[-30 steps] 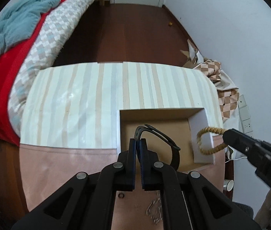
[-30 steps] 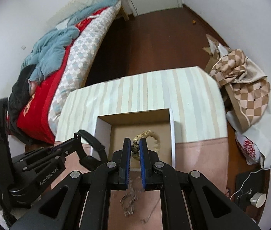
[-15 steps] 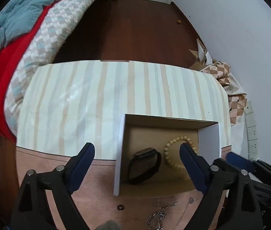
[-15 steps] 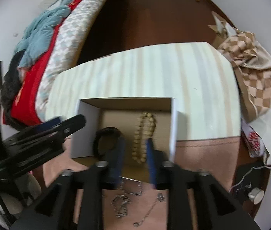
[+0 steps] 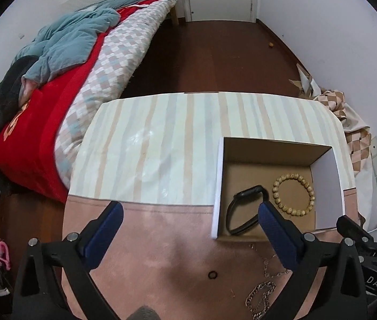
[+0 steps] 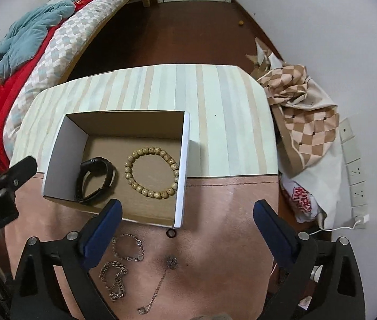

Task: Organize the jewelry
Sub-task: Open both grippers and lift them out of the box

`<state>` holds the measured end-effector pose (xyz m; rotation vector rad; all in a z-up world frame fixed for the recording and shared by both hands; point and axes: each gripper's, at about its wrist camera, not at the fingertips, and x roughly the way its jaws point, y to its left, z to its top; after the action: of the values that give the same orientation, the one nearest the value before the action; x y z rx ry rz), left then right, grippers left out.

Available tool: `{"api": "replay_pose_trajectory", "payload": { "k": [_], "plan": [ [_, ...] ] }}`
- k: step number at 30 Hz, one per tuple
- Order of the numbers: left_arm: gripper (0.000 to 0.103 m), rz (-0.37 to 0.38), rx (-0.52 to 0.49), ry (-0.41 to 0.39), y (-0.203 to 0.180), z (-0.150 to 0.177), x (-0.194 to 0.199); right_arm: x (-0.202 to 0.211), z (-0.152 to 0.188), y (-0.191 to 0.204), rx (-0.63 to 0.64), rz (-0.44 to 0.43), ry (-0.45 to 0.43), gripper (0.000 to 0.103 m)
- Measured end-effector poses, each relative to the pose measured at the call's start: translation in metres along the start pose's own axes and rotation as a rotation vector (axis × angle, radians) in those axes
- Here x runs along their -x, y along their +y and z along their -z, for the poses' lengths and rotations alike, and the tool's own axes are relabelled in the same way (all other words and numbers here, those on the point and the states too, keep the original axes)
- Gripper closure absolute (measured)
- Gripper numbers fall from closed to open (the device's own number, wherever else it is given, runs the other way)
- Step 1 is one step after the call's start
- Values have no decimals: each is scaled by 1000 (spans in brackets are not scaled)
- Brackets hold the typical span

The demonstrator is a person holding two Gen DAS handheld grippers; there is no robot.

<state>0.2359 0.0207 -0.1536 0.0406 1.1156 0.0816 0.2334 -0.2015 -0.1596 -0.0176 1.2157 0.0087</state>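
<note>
An open cardboard box point(image 5: 216, 186) point(image 6: 183, 170) stands on the table. On its floor lie a black watch band point(image 5: 244, 208) point(image 6: 95, 178) and, to its right, a wooden bead bracelet point(image 5: 292, 213) point(image 6: 151, 193). My left gripper point(image 5: 190, 209) hovers over the pink cloth left of the box, jaws opening wide, nothing between them. My right gripper point(image 6: 187, 205) hangs over the box's near right corner, jaws also opening and empty. In front of the box lie a small black ring point(image 5: 212, 275) point(image 6: 170, 232), two silver chains point(image 6: 127, 248) point(image 6: 113, 280) and a thin pendant necklace point(image 6: 172, 262).
The table has a striped cloth point(image 5: 161, 146) at the back and a pink cloth point(image 6: 228, 240) in front. A bed with red and checked covers point(image 5: 55, 93) stands to the left. Checked bags point(image 6: 303, 122) and wall sockets point(image 6: 354, 170) are on the right.
Both grippers were shut, the left on the watch band and the right on the bead bracelet. Both have opened, and the two pieces now lie in the box.
</note>
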Motion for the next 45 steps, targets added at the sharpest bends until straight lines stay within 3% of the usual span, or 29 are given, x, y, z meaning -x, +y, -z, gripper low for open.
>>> {"api": "replay_pose_trajectory", "payload": {
  "k": [13,28,33,37,42,44,45],
  "plan": [
    [0,-34,23,-110,10,18,53,47,11,13,14,38,-93,3],
    [0,32,38,-228,12,45,136,143,45,6,-2,72,-261,2],
    [0,48,78,-241,18,51,149,166,55,2,-24,40,-293,2],
    [0,10,105,-222,26,63,132,152,66,-7,-61,-2,-242,2],
    [0,-66,112,-96,39,92,78,88,96,-10,-106,-93,-87,3],
    [0,-101,120,-33,48,105,53,62,108,-6,-112,-134,-32,8],
    [0,-114,124,-4,52,111,41,46,115,-2,-115,-152,-1,17]
  ]
}}
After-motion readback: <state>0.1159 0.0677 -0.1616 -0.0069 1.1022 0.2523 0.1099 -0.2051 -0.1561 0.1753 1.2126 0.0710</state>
